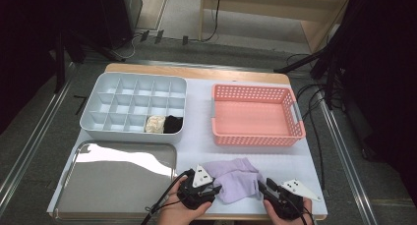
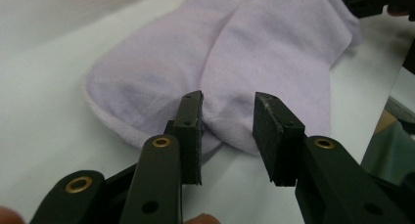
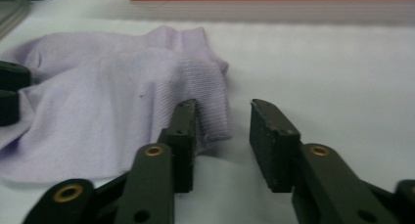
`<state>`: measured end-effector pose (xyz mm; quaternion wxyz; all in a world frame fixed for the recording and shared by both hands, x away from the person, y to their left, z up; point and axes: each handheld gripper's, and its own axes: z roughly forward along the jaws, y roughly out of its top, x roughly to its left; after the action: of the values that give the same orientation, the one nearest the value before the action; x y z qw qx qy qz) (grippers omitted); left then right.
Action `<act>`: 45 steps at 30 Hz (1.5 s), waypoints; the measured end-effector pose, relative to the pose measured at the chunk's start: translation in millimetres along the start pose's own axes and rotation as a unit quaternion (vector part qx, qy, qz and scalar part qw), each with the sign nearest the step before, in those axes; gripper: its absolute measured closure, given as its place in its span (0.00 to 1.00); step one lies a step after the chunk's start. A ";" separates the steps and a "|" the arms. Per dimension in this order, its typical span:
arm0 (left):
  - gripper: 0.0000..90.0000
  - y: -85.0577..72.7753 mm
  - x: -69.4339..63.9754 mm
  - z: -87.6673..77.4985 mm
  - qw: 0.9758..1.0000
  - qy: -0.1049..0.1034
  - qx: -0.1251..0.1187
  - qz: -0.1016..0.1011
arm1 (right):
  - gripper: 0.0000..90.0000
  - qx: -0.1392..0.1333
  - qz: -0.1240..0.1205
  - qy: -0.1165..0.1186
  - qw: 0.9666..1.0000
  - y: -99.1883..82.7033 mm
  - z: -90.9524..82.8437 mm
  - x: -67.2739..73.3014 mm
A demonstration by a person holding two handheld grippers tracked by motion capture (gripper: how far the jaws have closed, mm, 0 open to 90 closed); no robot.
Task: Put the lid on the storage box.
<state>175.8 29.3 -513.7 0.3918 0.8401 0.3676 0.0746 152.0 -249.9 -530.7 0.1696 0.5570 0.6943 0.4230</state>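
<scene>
A pair of lavender socks [image 1: 236, 182] lies flat, one on the other, on the white table cover near the front edge. My left gripper [image 1: 217, 189] is at the socks' left end, open; in the left gripper view the sock toe [image 2: 244, 57] reaches into the gap of the left gripper [image 2: 227, 117] and neither pad presses on it. My right gripper [image 1: 261, 186] is at their right end, also open. In the right gripper view the sock cuff [image 3: 210, 111] lies beside the left jaw of the right gripper [image 3: 222, 121], unpinched. The left gripper's tips [image 3: 10, 94] show beyond the socks.
A pale blue divided organiser [image 1: 91, 107] stands at the back left, with a cream roll [image 1: 155, 124] and a black roll [image 1: 172, 124] in two front cells. A pink basket [image 1: 255, 139] stands at the back right. A shiny metal tray [image 1: 108, 185] lies at the front left.
</scene>
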 end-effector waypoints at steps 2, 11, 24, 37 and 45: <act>0.79 0.0 -1.3 0.1 1.000 -0.004 0.002 0.007 | 0.83 0.002 -0.004 0.006 1.000 0.0 -0.3 0.2; 0.97 0.9 -1.1 -3.7 0.999 -0.035 0.004 0.023 | 0.97 -0.005 -0.014 0.010 1.000 1.9 -5.5 2.9; 0.98 9.7 34.7 -35.3 0.997 -0.050 -0.042 -0.039 | 0.97 -0.096 -0.060 0.001 0.994 11.1 -28.9 20.0; 0.94 1.4 54.8 -35.0 0.995 -0.036 -0.037 -0.080 | 1.00 -0.068 -0.071 0.032 0.995 7.9 -16.6 23.7; 0.68 -1.3 52.9 -34.3 0.995 -0.025 -0.029 -0.096 | 0.68 -0.058 -0.049 0.019 0.997 5.4 1.0 23.8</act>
<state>198.9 86.4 -499.9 0.4306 0.7905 0.4346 0.0265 148.5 -227.6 -521.4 0.2092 0.5033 0.6980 0.4644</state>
